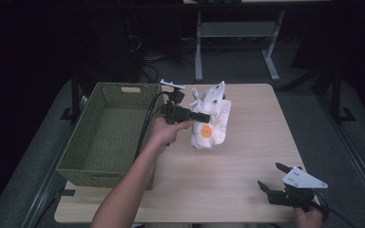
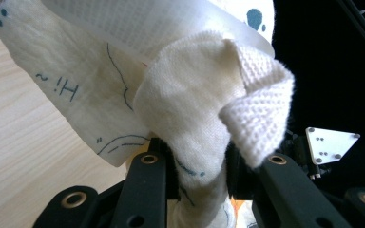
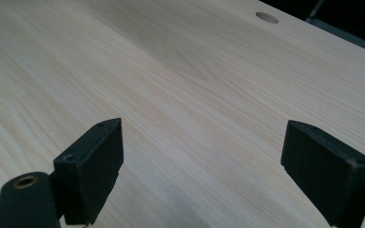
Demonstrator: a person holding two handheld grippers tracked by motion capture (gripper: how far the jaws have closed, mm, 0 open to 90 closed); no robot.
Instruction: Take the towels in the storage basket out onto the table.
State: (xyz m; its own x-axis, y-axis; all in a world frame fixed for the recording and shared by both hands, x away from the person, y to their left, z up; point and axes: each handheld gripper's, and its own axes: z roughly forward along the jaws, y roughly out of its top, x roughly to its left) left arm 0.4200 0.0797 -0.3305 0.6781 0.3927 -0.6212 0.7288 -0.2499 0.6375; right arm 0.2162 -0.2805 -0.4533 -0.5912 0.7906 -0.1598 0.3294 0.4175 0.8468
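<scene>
A bundle of white cloths (image 1: 212, 124) with blue marks and an orange spot lies at the table's back middle. In the left gripper view the cloth (image 2: 90, 90) carries a blue "Hi" and a waffle-weave fold hangs in front. My left gripper (image 1: 206, 116) reaches in from the basket side and is shut on the cloth, with fabric pinched between its black jaws (image 2: 200, 164). My right gripper (image 1: 269, 175) rests low at the table's front right corner, jaws wide open over bare wood (image 3: 203, 161).
A green woven basket (image 1: 105, 96) stands empty on the table's left side, right beside the left hand. The wooden table (image 1: 247, 152) has a cable hole (image 3: 267, 17). Dark floor and a desk frame (image 1: 237, 33) lie beyond the far edge.
</scene>
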